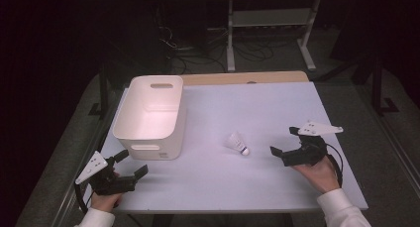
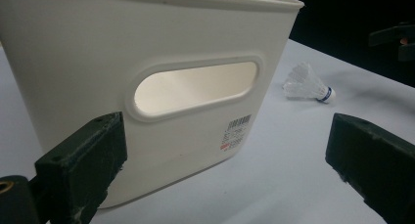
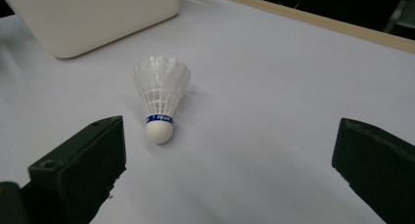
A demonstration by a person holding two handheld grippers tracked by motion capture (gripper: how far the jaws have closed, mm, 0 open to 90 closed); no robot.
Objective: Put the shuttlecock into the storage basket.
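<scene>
A white shuttlecock (image 1: 237, 143) with a blue band lies on its side on the white table top (image 1: 257, 103), right of centre. My right gripper (image 1: 282, 140) stands open just to its right, apart from it. In the right gripper view the shuttlecock (image 3: 160, 97) lies ahead between the open jaws, nearer the left one, cork end toward the camera. A white plastic bin (image 1: 148, 115) with handle slots stands at the left. My left gripper (image 1: 132, 163) is open in front of the bin's near wall (image 2: 147, 62), holding nothing.
A wooden strip (image 1: 247, 78) runs along the table's far edge. Beyond it are a dark floor, cables and a white frame (image 1: 270, 19). The left gripper view also shows the shuttlecock (image 2: 308, 84) and the other gripper (image 2: 396, 38) farther off.
</scene>
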